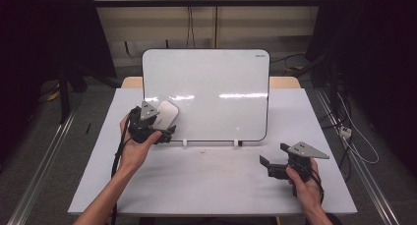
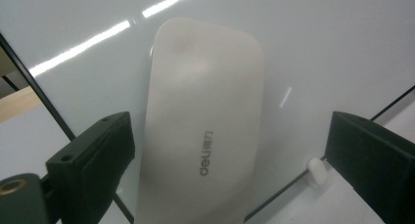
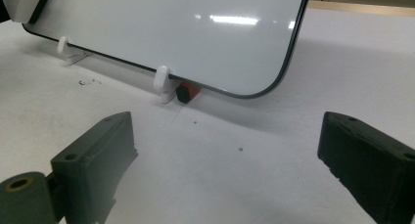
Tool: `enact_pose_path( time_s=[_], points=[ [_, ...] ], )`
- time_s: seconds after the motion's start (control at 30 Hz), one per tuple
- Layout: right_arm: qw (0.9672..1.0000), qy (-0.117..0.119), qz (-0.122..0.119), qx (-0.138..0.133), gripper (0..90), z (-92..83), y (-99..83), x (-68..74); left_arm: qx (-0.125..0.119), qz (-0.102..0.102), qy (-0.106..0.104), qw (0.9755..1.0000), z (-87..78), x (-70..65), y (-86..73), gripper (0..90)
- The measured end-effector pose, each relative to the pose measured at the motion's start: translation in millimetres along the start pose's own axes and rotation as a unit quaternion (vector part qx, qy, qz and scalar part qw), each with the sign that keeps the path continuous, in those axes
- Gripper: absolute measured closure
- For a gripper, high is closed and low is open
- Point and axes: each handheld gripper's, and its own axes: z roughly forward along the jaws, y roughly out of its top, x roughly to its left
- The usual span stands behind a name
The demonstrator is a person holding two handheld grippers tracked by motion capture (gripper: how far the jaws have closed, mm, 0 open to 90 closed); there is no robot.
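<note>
Eraser (image 2: 203,136): white, oblong, flat against the whiteboard face at its lower left corner; grey "deli" print on the back; seen in high view at (image 1: 165,114).
Left gripper (image 1: 160,131): at the eraser, jaws spread wide, one on each side of it, pads clear of its edges in the left gripper view; not gripping.
Left hand (image 1: 135,149): wrapped round the gripper body, forearm in from bottom edge.
Whiteboard (image 1: 216,77): blank, black-rimmed, propped tilted back on two small white clips (image 1: 185,143) at its bottom edge.
Right gripper (image 1: 272,162): low over the table, well apart from the eraser, right of the board; jaws wide, nothing between.
Small red-black piece (image 3: 186,92): under the board's lower edge, beside a clip.
Table (image 1: 211,181): white top, a few dark specks in front of the board.
</note>
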Motion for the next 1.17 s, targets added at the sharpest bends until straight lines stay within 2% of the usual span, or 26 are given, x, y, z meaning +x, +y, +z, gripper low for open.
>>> enact_pose_path(
  time_s=[0.07, 0.17, 0.3, 0.4, 0.43, 0.47, 0.57, 0.7, 0.83, 1.03, 1.1, 1.17],
  points=[
    [1.0000, 0.000, 0.000, 0.000, 7.0, 0.0, 0.0, 0.1, -0.002, -0.008, -0.007, 0.9999, -2.2, 0.2, -2.3, 4.2],
    [1.0000, 0.000, 0.000, 0.000, 7.0, -0.1, -0.1, -0.1, 0.008, -0.020, -0.018, 0.9996, -6.1, 0.3, -7.3, 4.4],
    [1.0000, -0.001, 0.000, -0.001, 7.0, -0.7, -0.2, 0.5, -0.003, -0.022, 0.000, 0.9997, -12.7, -2.1, -18.0, 4.8],
    [1.0000, -0.001, 0.000, -0.001, 6.9, -1.1, -0.2, 0.6, -0.015, -0.023, 0.006, 0.9996, -18.9, -2.6, -25.6, 5.3],
    [1.0000, -0.001, 0.001, -0.001, 6.9, -1.0, -0.2, 0.6, -0.016, -0.012, 0.014, 0.9997, -22.2, -2.9, -28.6, 5.3],
    [1.0000, -0.002, 0.000, -0.001, 7.0, -0.9, -0.1, 0.6, -0.015, -0.011, 0.018, 0.9997, -24.7, -3.4, -30.9, 5.2],
    [1.0000, -0.002, -0.001, 0.000, 7.0, -0.6, -0.1, 1.0, -0.014, -0.022, 0.008, 0.9996, -29.6, -3.4, -39.3, 4.8],
    [1.0000, -0.002, -0.002, -0.001, 6.9, -1.1, -0.3, 1.2, -0.008, -0.022, 0.011, 0.9997, -34.8, -4.2, -52.5, 4.8],
    [1.0000, -0.003, -0.001, -0.001, 7.0, -1.3, -0.6, 0.6, -0.009, -0.051, 0.010, 0.9986, -39.7, -3.9, -64.6, 4.8],
    [1.0000, -0.004, -0.001, 0.001, 7.0, -2.3, -0.8, 1.2, -0.025, -0.050, 0.017, 0.9983, -41.7, -6.5, -79.9, 5.3],
    [1.0000, -0.004, 0.000, 0.000, 7.0, -3.2, -1.2, 1.3, -0.028, -0.047, 0.021, 0.9983, -43.7, -8.1, -81.8, 4.9],
    [1.0000, -0.005, -0.001, 0.000, 7.0, -4.3, -1.8, 0.4, -0.034, -0.052, 0.029, 0.9977, -45.0, -7.3, -82.2, 4.8]
  ],
)
